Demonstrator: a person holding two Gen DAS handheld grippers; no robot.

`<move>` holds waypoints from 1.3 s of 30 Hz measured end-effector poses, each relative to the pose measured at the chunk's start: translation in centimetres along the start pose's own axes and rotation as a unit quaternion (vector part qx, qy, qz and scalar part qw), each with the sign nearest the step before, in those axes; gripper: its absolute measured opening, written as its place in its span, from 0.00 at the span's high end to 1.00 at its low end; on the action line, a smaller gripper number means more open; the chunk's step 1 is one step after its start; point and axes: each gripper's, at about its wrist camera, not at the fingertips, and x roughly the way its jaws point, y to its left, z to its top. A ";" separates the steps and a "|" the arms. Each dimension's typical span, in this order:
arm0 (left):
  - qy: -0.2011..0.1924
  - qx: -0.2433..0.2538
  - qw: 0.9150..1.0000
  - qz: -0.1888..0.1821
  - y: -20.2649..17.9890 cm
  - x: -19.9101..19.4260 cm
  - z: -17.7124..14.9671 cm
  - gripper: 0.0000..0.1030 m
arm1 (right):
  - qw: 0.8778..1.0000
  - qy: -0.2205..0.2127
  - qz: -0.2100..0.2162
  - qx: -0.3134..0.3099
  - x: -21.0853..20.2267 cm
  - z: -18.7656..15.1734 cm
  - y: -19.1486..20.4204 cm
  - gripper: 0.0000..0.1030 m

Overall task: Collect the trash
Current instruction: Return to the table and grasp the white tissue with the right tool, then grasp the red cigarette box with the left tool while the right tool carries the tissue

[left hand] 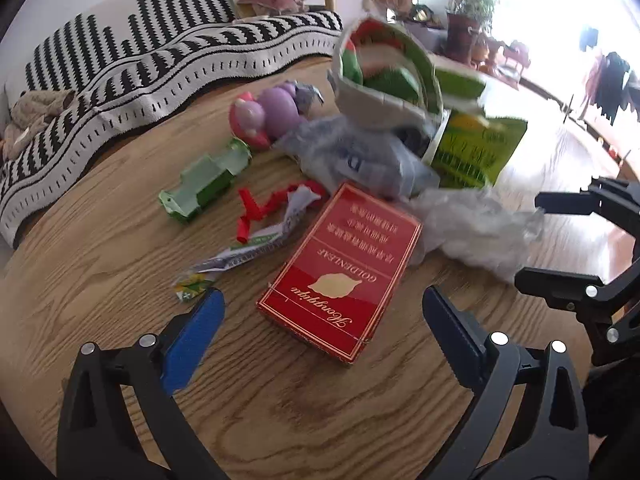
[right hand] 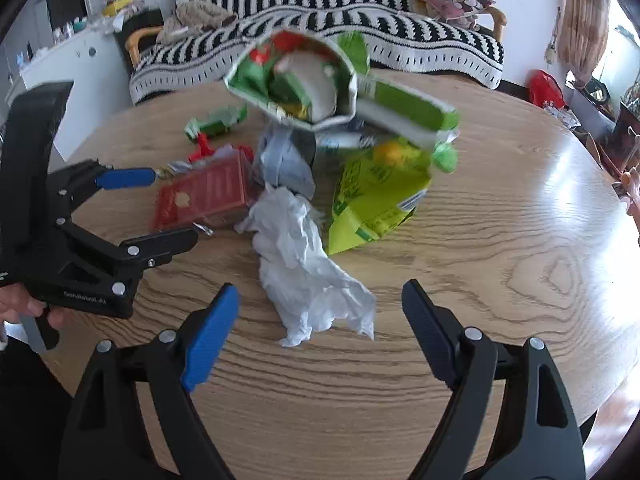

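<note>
Trash lies heaped on a round wooden table [left hand: 100, 248]. A red flat box [left hand: 340, 276] sits between the wide-apart fingers of my left gripper [left hand: 320, 320], which is open; the pads do not touch it. In the right wrist view, the near end of a crumpled white tissue [right hand: 308, 264] lies between the fingers of my right gripper [right hand: 320, 320], also open and clear of it. The left gripper [right hand: 174, 206] shows there beside the red box [right hand: 204, 196]. Behind are a green snack bag [right hand: 380, 196], a printed paper bowl [right hand: 296, 80] and a grey plastic bag [left hand: 360, 156].
A small green carton [left hand: 204, 184], red ribbon [left hand: 256, 208], foil wrappers [left hand: 260, 240] and a purple-pink toy [left hand: 268, 116] lie left of the heap. A sofa with a black-and-white striped blanket [right hand: 360, 28] stands behind the table. A person's hand [right hand: 24, 308] holds the left gripper.
</note>
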 end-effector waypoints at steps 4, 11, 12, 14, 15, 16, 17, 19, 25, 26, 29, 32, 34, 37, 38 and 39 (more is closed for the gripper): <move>0.004 0.008 1.000 0.006 0.0 0.9 -0.1 0.07 | 1.000 0.011 -0.003 -0.005 1.5 -0.1 0.4 0.34; 0.012 0.019 1.000 0.001 -1.0 1.3 0.2 0.35 | 1.000 0.013 0.010 -0.011 1.6 0.1 0.5 0.85; 0.012 0.018 1.000 -0.002 -1.2 1.1 0.3 0.40 | 1.000 0.011 0.014 -0.012 1.3 0.1 0.5 0.85; 0.016 0.014 1.000 -0.005 -1.5 0.7 0.4 0.41 | 1.000 0.005 0.015 -0.012 0.5 0.2 0.4 0.87; 0.013 0.015 1.000 -0.007 -1.7 0.3 0.5 0.41 | 1.000 0.003 0.017 -0.011 0.2 0.3 0.3 0.87; 0.011 0.018 1.000 -0.007 -1.9 0.0 0.6 0.41 | 1.000 0.000 0.019 -0.009 -0.2 0.3 0.2 0.87; 0.010 0.021 1.000 -0.005 -2.1 -0.3 0.6 0.42 | 1.000 -0.005 0.020 -0.007 -0.7 0.4 0.0 0.87; 0.007 0.020 1.000 -0.003 -2.3 -1.0 0.9 0.42 | 1.000 -0.012 0.023 -0.005 -1.6 0.5 -0.3 0.88; -0.004 0.006 1.000 -0.001 -2.5 -3.9 1.9 0.42 | 0.998 -0.041 0.035 0.014 -5.3 0.5 -2.4 0.88; -0.007 0.004 1.000 -0.001 -2.6 -4.4 2.1 0.42 | 0.998 -0.047 0.035 0.018 -6.0 0.4 -2.8 0.88; -0.025 -0.005 1.000 -0.001 -3.3 -5.8 3.0 0.42 | 0.996 -0.073 0.034 0.042 -8.9 0.0 -5.2 0.88; -0.044 -0.010 0.999 -0.010 -4.5 -6.8 4.3 0.42 | 0.993 -0.093 0.028 0.070 -11.2 -0.4 -7.8 0.88; -0.055 -0.009 0.998 -0.018 -5.8 -7.2 5.4 0.42 | 0.990 -0.107 0.013 0.093 -13.0 -1.2 -10.2 0.88; -0.067 0.000 0.997 -0.034 -8.6 -7.1 7.0 0.42 | 0.984 -0.120 -0.014 0.131 -15.1 -2.8 -14.2 0.88; -0.070 0.003 0.997 -0.041 -9.7 -7.0 7.5 0.42 | 0.982 -0.122 -0.023 0.144 -15.6 -3.5 -15.5 0.88; -0.073 0.006 0.996 -0.052 -11.2 -6.8 8.2 0.42 | 0.978 -0.125 -0.035 0.163 -16.3 -4.5 -17.2 0.88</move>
